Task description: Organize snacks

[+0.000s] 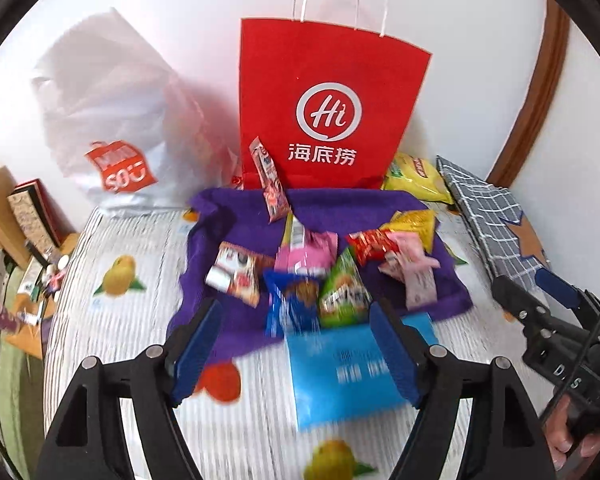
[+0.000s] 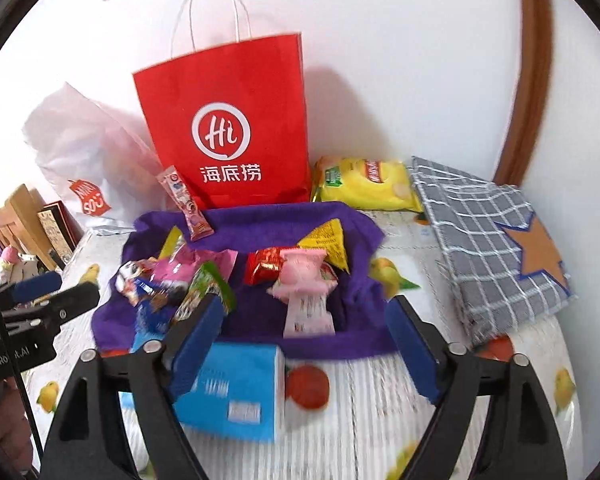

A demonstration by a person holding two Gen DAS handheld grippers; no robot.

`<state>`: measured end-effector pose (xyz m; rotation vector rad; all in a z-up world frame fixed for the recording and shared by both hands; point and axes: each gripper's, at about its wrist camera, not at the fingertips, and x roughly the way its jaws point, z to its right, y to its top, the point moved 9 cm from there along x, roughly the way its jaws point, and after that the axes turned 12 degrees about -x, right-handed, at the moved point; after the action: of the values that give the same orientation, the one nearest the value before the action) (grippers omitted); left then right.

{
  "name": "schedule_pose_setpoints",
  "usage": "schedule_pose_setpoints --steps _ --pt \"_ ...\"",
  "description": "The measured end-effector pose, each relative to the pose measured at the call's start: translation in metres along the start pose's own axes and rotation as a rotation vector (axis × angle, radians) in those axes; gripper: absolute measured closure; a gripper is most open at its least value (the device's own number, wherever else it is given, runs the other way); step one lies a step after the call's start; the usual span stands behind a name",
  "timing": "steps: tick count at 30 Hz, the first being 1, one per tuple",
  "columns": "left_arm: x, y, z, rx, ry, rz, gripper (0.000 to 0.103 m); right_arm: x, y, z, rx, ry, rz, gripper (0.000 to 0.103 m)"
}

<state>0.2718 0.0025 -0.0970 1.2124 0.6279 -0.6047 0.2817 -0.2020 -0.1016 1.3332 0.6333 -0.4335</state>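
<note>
Left wrist view shows your left gripper (image 1: 296,344) with its two blue fingers wide apart and nothing between them; it hovers above the fruit-printed table cover (image 1: 140,248). Going from left to right, a white plastic bag (image 1: 112,120) leans on the wall, then the red paper bag (image 1: 320,112) stands upright behind the purple cloth (image 1: 212,280). I think the cloth is there to keep the snacks together in one heap, and the bag stands open at the top probably to receive them. The blue snack packet (image 1: 292,300) and the green packet (image 1: 344,292) lie at the front edge of the cloth, just ahead of your left fingers and between their lines. A light blue box (image 1: 340,376) lies under the gripper, nearer to its right finger. Further right the pink packets (image 1: 412,272) and the yellow chips bag (image 1: 416,178) lie well apart from this gripper. Your right gripper (image 2: 304,344) is also open and empty; the pink packets (image 2: 304,292) lie just ahead, between its fingers. At the far right the checked cloth bag (image 2: 496,252) lies flat, untouched.
</note>
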Motion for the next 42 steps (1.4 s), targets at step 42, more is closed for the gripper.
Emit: schedule_pose_setpoints --steps 42 --pt "-0.118 -0.087 0.006 0.036 -0.002 0.158 0.01 -0.144 -0.088 0.019 0.051 -0.117 0.092 0.0"
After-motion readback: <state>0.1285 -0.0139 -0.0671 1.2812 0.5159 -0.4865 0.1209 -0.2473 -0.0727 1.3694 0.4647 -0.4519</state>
